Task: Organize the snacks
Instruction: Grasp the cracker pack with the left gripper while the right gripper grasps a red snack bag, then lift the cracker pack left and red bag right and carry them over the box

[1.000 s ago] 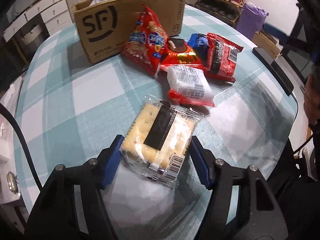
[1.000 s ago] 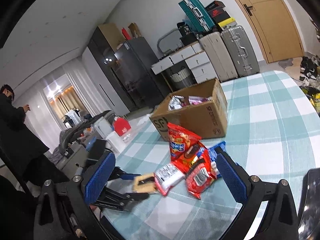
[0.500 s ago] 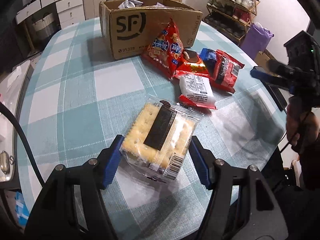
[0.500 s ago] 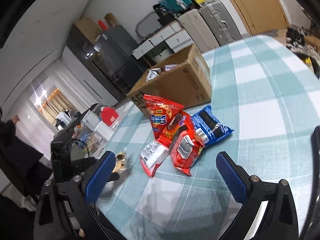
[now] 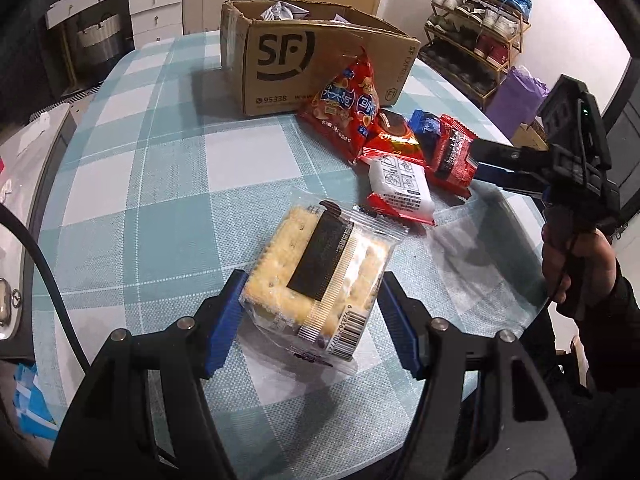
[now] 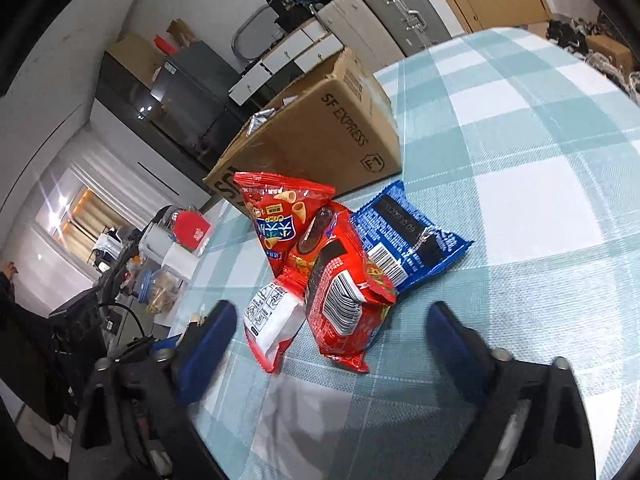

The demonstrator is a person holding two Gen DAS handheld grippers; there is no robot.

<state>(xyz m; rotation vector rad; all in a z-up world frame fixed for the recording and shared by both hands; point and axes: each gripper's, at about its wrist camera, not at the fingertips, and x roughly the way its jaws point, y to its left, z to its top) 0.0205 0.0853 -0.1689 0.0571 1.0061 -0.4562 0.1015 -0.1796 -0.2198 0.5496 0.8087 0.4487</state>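
My left gripper is shut on a clear packet of square crackers, which hangs just above the table. Beyond it, a pile of snacks lies by the open SF cardboard box: a red crisps bag, a white-and-red packet, a red packet with a barcode and a blue packet. My right gripper is low over the near end of the pile. Its jaws are closing, with the barcode packet and the white-and-red packet between them, untouched. From the left wrist, that right gripper comes in from the right.
The round table has a teal and white checked cloth, and its edge curves close on the right. The box holds a few packets. A shoe rack, a purple bag, suitcases and a person stand off the table.
My right gripper has dropped toward the snack pile, and its jaws have narrowed. It now shows at the right of the left wrist view. My left gripper has shifted and rolled a little with the crackers.
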